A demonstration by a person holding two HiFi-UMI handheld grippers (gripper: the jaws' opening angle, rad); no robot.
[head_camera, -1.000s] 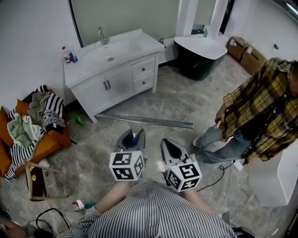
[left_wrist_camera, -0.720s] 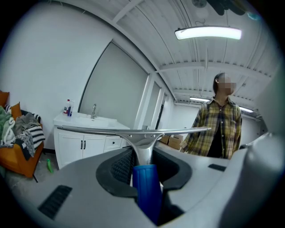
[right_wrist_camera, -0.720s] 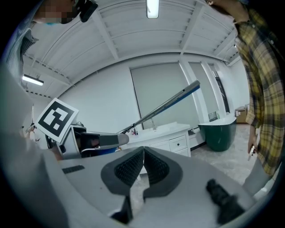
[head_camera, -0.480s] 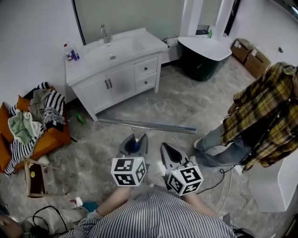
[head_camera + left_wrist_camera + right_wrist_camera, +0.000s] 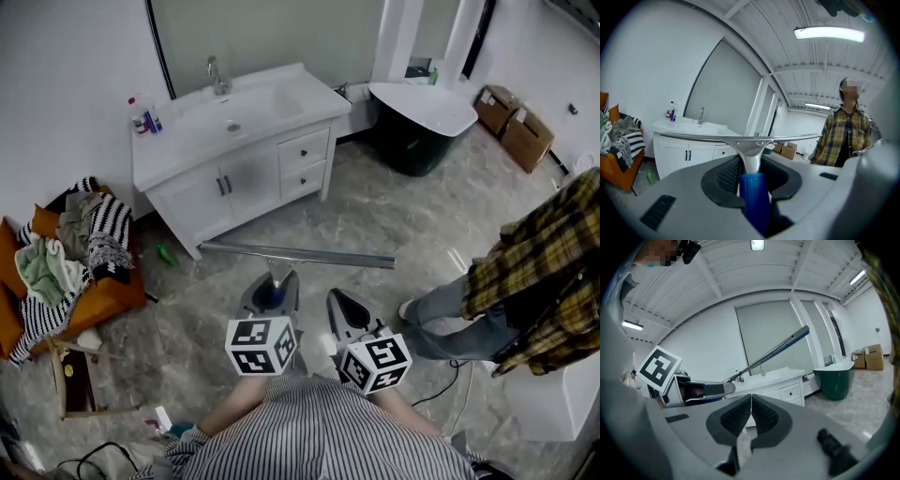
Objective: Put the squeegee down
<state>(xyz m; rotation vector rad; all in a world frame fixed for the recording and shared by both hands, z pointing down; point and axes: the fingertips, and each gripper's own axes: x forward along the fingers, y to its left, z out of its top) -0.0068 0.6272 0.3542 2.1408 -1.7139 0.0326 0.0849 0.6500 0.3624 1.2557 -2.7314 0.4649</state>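
Left gripper (image 5: 271, 289): jaws pinch the squeegee's blue handle.
Right gripper (image 5: 349, 309): jaws pressed together, nothing between them.
Squeegee (image 5: 309, 255): held off the floor, in front of the vanity (image 5: 246, 141), blade crosswise.

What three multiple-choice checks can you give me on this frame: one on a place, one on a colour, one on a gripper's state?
1. In the head view, where does the clothes pile lie from the white vanity? A: to its left. B: to its right. C: on top of it.
2. What colour is the handle of the squeegee? A: red. B: blue. C: yellow.
3. How do the fingers of the right gripper stand? A: shut and empty. B: shut on the squeegee. C: wide apart.

Answers:
1 A: the pile sits past the vanity's left end.
2 B: blue shows plainly in the left gripper view.
3 A: in the right gripper view they meet with nothing between them.
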